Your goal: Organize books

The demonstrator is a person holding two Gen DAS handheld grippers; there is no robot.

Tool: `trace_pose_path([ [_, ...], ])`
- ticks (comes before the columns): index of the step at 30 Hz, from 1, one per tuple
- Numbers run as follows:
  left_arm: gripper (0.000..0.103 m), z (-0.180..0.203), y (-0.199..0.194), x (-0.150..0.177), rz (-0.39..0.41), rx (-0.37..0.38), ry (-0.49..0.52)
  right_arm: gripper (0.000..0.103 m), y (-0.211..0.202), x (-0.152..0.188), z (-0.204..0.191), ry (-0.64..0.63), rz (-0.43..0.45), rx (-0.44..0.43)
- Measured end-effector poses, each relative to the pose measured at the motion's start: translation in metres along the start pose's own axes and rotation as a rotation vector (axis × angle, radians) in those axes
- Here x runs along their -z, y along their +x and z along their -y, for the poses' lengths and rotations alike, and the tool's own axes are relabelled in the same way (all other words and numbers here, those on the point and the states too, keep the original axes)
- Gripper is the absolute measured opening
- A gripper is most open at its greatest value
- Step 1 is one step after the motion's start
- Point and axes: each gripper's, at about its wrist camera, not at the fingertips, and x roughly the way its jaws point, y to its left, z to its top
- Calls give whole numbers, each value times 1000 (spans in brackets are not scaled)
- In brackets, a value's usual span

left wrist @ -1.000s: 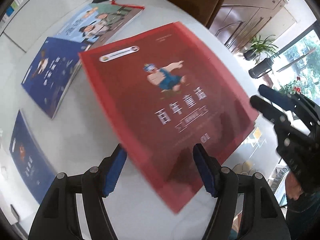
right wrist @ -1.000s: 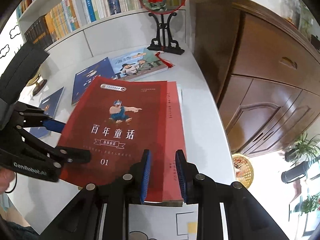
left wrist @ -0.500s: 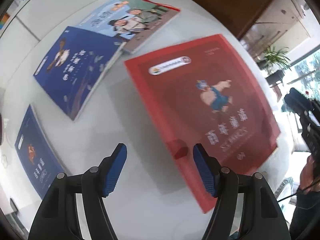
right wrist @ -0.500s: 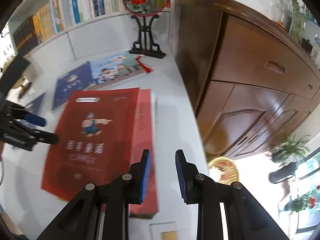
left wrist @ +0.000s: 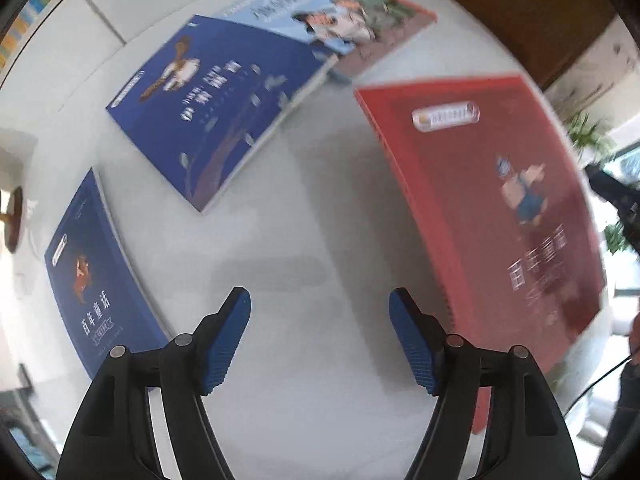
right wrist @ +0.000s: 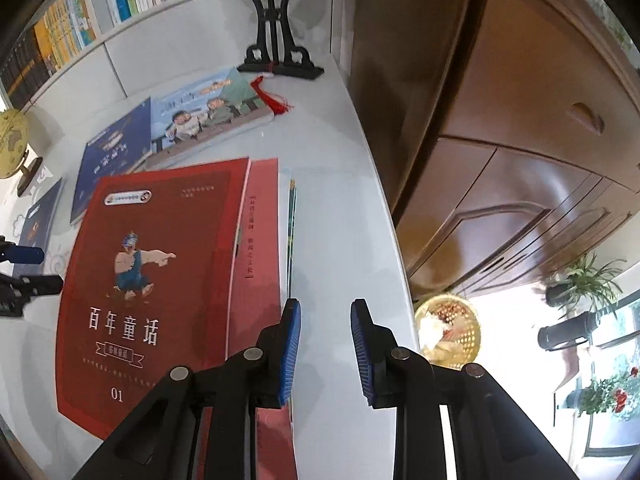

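A red book lies on top of a second red book, with a thin book's green edge showing beside them. In the left wrist view the red book is at the right. My left gripper points down over bare white table left of it; its jaws are opening and nothing is between them. It shows in the right wrist view as the left gripper at the left edge. My right gripper hangs just right of the stack, jaws a little apart, with only table between them.
A dark blue book, a light blue picture book and another blue book lie flat on the table. A black ornament stand, a globe and a wooden cabinet border it. The table edge is near.
The red book has gone from under my left gripper to the right of its view. My right gripper has slid right, off the red stack's edge to bare table.
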Motion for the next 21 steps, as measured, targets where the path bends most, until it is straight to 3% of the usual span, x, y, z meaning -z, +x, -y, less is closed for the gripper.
trace_pose_path([
  [4, 68, 27, 6, -1, 14, -38, 72, 25, 8, -4, 3, 4, -23, -16],
  [9, 68, 51, 4, -5, 26, -25, 137, 25, 13, -8, 4, -5, -56, -64],
  [13, 68, 55, 2, -5, 35, -49, 139, 25, 9, -7, 4, -4, -60, -57],
  [21, 68, 53, 6, -10, 38, -26, 86, 25, 4, 6, -17, -76, -72, 89],
])
